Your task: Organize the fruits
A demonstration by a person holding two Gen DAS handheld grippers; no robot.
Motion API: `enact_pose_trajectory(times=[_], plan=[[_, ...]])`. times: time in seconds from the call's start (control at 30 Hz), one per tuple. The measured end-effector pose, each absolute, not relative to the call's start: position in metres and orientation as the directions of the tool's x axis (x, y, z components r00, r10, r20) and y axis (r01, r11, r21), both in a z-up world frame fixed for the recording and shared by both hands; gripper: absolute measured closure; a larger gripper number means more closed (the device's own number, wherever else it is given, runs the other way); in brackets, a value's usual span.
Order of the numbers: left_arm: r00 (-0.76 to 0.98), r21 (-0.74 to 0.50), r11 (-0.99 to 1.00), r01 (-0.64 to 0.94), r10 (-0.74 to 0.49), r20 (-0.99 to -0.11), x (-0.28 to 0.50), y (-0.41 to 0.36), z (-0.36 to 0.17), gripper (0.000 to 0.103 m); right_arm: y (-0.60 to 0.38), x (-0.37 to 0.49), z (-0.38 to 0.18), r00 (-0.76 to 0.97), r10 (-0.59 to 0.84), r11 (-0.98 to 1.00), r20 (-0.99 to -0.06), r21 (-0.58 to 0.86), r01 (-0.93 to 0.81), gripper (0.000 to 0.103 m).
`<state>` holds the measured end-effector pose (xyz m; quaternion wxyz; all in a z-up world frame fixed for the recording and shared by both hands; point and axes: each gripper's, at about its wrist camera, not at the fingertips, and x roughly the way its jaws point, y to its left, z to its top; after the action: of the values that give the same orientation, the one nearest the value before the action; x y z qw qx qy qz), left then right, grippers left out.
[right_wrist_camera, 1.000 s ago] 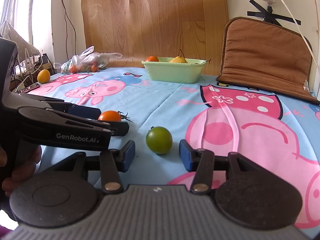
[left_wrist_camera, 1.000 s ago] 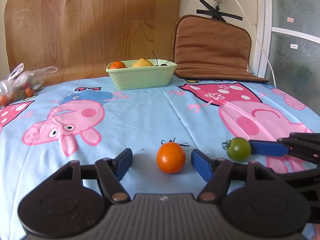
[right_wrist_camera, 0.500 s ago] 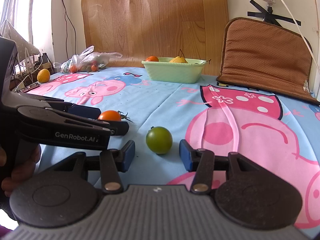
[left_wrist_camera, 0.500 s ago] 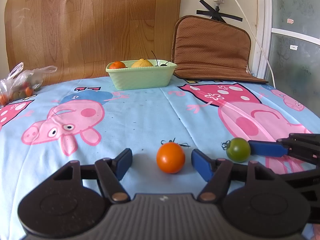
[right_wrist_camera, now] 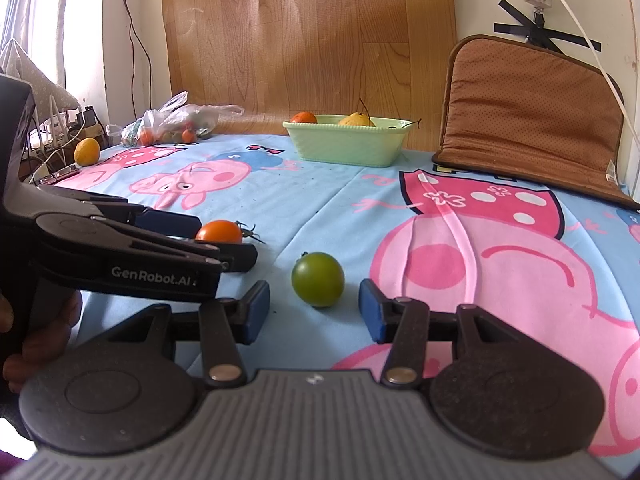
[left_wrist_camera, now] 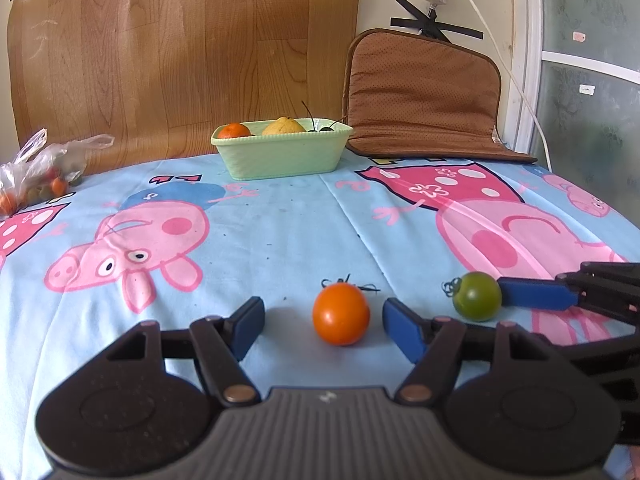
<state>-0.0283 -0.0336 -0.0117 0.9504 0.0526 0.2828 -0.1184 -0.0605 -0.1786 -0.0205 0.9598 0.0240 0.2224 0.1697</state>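
Orange tomato [left_wrist_camera: 341,313] and green tomato [right_wrist_camera: 318,279] each sit untouched between released claws.

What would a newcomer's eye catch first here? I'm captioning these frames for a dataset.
Likely the round orange tomato lying between the left gripper and its open blue pads, and the round green tomato between the right gripper pads, untouched. Behind them, a pale green plastic basket of fruit stands on the blue cartoon-pig tablecloth.
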Motion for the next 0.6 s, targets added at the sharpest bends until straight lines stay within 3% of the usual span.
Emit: enact_pose_trajectory(times=[0.6], plan=[[0.811, 0.028, 0.965, 0.26, -0.203, -0.549, -0.0283, -0.0323, -0.0117, 0.036, -0.1781, -0.0615, -0.0197, 0.843, 0.333, 0.942, -0.422, 0.113, -0.315, 0.05]])
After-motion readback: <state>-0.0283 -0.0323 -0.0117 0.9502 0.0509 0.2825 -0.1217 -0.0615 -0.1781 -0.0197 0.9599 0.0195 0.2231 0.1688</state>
